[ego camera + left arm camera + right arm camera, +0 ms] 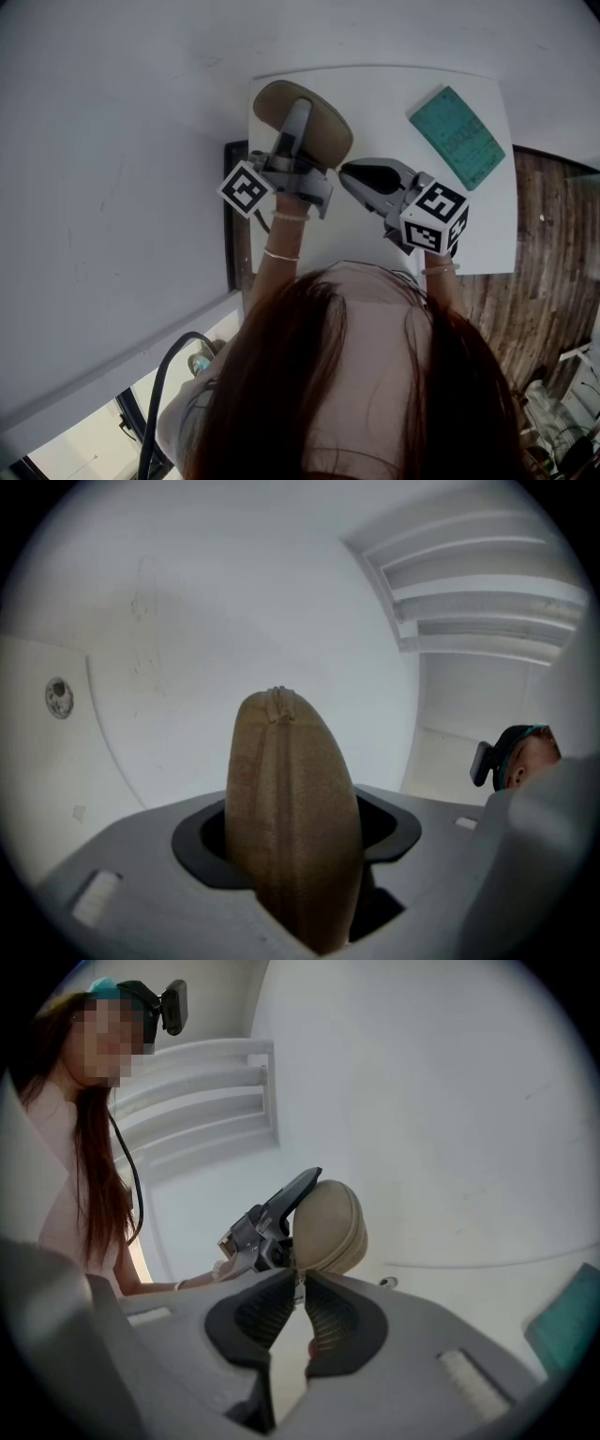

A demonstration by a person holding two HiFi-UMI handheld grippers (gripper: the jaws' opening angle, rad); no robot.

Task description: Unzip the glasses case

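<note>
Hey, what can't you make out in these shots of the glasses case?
- Whether the right claw pinches the zipper pull: right gripper view, too small at the tips.
- Lower end of the glasses case: left gripper view, hidden inside the left claw.
- Print on the teal item: head view, too small to read.

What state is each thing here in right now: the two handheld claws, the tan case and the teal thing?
Glasses case: zipped shut, clamped on edge.
Left gripper: shut on the glasses case.
Right gripper: shut, apparently pinching the zipper pull at the case's end.
Teal card: lying flat on the table, untouched.
</note>
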